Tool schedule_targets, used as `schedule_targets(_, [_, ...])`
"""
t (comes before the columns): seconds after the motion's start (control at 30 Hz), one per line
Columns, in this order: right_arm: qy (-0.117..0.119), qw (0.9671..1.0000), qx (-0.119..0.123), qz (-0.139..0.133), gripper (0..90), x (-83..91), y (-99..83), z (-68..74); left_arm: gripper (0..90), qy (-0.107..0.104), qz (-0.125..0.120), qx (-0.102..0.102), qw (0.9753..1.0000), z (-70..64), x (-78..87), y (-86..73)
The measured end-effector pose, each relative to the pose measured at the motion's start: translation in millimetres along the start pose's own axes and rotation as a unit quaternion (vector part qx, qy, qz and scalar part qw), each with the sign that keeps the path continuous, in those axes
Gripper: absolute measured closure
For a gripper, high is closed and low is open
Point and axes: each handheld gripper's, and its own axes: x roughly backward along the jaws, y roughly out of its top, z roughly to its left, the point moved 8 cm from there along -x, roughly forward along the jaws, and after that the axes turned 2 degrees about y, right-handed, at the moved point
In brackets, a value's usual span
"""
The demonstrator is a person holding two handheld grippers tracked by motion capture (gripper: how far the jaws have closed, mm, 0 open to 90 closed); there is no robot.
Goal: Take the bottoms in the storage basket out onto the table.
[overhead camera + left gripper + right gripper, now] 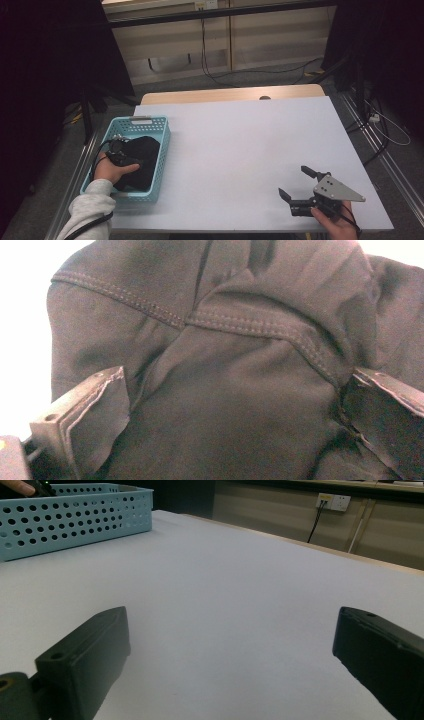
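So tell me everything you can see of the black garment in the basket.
The black garment is soft, matt fabric with rows of topstitched seams meeting near its middle. It lies crumpled and bunched in the light blue perforated basket at the table's left edge. The left gripper is down on it, jaws open and pressed into the cloth on either side.

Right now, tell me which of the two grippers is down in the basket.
The left gripper: it reaches into the blue basket, jaws spread around the black cloth. The right gripper sits open over bare table.
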Motion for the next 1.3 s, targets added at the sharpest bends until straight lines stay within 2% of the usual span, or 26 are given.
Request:
schedule_targets(0.03, [0.001,1.0,0.0,0.0,0.9,0.3,-0.2,0.0,0.0,0.001,-0.011,0.008,0.9999,-1.0,-1.8,1.0])
schedule_targets(0.07, [0.001,1.0,0.0,0.001,0.9,0.6,-0.5,-0.2,0.0,0.001,-0.005,0.0,1.0,0.1,-1.6,0.1])
schedule_targets(0.23, [-0.001,1.0,-0.002,0.0,0.9,2.4,-0.7,-1.2,0.0,0.009,-0.013,0.007,0.9999,-2.2,-5.4,-0.5])
schedule_targets(0.53, [-0.001,1.0,0.0,-0.001,0.9,2.5,-0.3,-1.2,0.2,0.022,0.018,0.019,0.9994,-12.6,-10.0,3.0])
schedule_targets(0.73, [0.001,1.0,0.001,0.001,0.9,2.0,-0.8,-0.9,8.8,0.028,0.041,0.021,0.9986,-23.2,-8.8,6.5])
schedule_targets(0.87, [0.004,1.0,0.002,0.0,0.9,1.9,-0.2,0.1,18.9,0.022,0.045,0.022,0.9985,-26.6,-5.4,7.5])
schedule_targets(0.93, [0.005,1.0,0.002,0.001,0.9,1.5,-0.4,0.2,26.9,0.015,0.043,0.022,0.9988,-28.0,-3.4,8.4])
schedule_targets(1.0, [0.005,1.0,0.002,0.0,0.9,1.1,-0.3,0.1,46.2,-0.015,0.038,0.036,0.9985,-33.1,-1.9,9.7])
schedule_targets(1.03, [0.005,1.0,0.002,0.0,0.9,0.9,-0.3,0.2,53.4,-0.018,0.039,0.039,0.9983,-33.9,-1.8,9.8])
schedule_targets(1.1, [0.006,1.0,0.002,0.0,0.9,0.4,-0.1,0.6,60.3,-0.027,0.042,0.043,0.9978,-35.6,-1.8,10.1])
schedule_targets(1.13, [0.006,1.0,0.003,0.0,0.9,0.2,0.0,0.8,63.4,-0.032,0.044,0.052,0.9972,-36.5,-1.6,10.1])
schedule_targets(1.23, [0.007,1.0,0.004,0.001,0.9,0.1,0.2,1.0,66.8,-0.041,0.042,0.054,0.9968,-35.8,-1.4,9.7])
schedule_targets(1.3, [0.007,1.0,0.003,0.001,0.9,-0.2,0.0,0.9,68.4,-0.044,0.038,0.065,0.9962,-35.2,-1.2,9.7])
